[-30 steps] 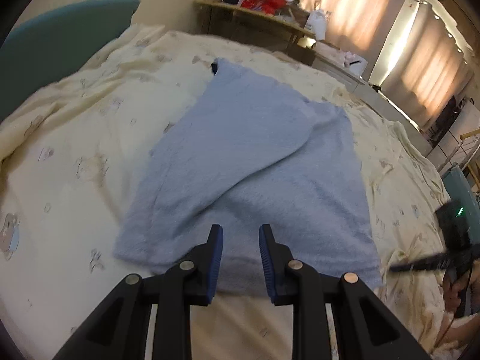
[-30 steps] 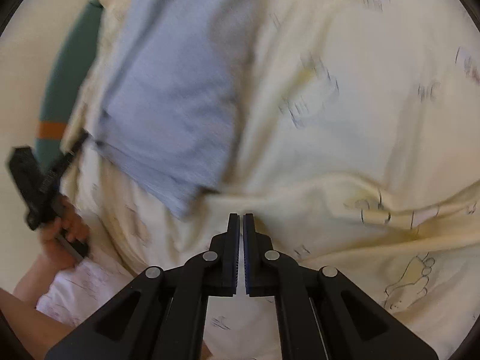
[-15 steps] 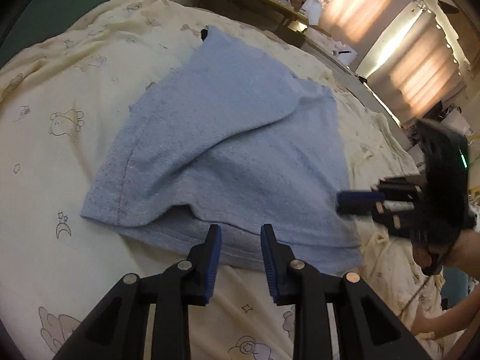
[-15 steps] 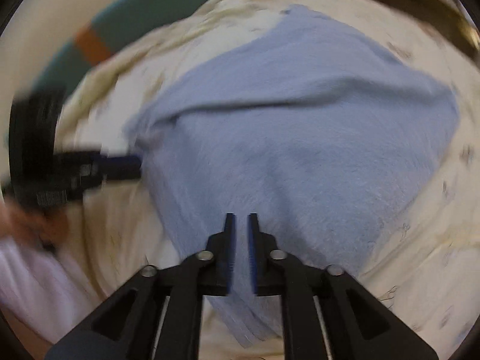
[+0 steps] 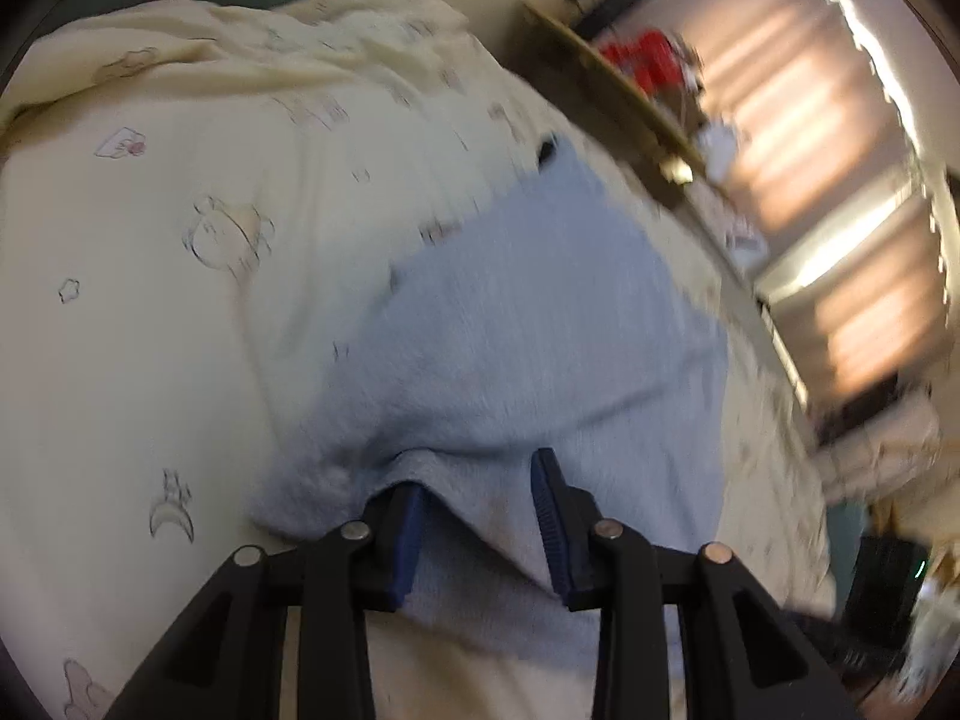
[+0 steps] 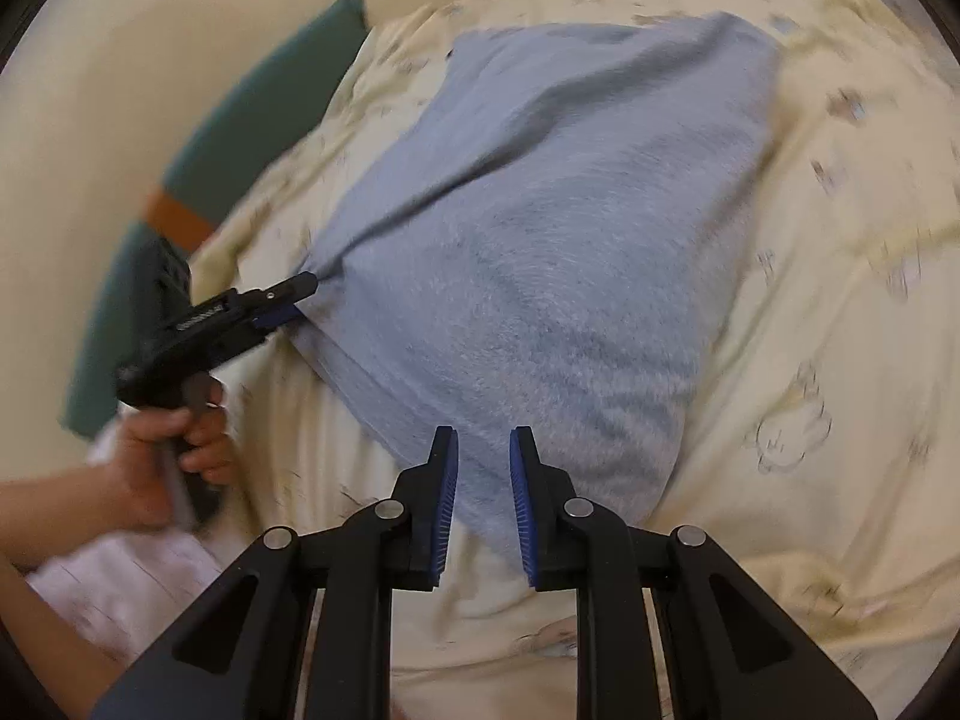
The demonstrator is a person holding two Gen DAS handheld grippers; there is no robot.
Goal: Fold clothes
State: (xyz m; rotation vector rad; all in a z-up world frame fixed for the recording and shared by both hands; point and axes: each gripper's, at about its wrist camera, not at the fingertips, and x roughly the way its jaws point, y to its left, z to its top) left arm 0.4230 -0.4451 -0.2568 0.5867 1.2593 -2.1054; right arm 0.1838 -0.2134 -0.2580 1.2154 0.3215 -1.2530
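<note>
a bedroom in a home. a bed point(image 5: 180, 300) fills most of both views, spread with a cream sheet point(image 6: 840, 312) printed with small cartoon animals, moons and clouds. a teal headboard point(image 6: 252, 120) with an orange band stands against a plain cream wall point(image 6: 90, 120). past the bed, a cluttered wooden shelf point(image 5: 612, 90) holds red packets point(image 5: 642, 60), and drawn curtains point(image 5: 828, 192) glow with daylight.

Towel point(image 5: 528, 360) corner now between left fingers point(image 5: 408, 534)

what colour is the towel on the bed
Light blue, plain with no print; the towel shows best in the right wrist view.
</note>
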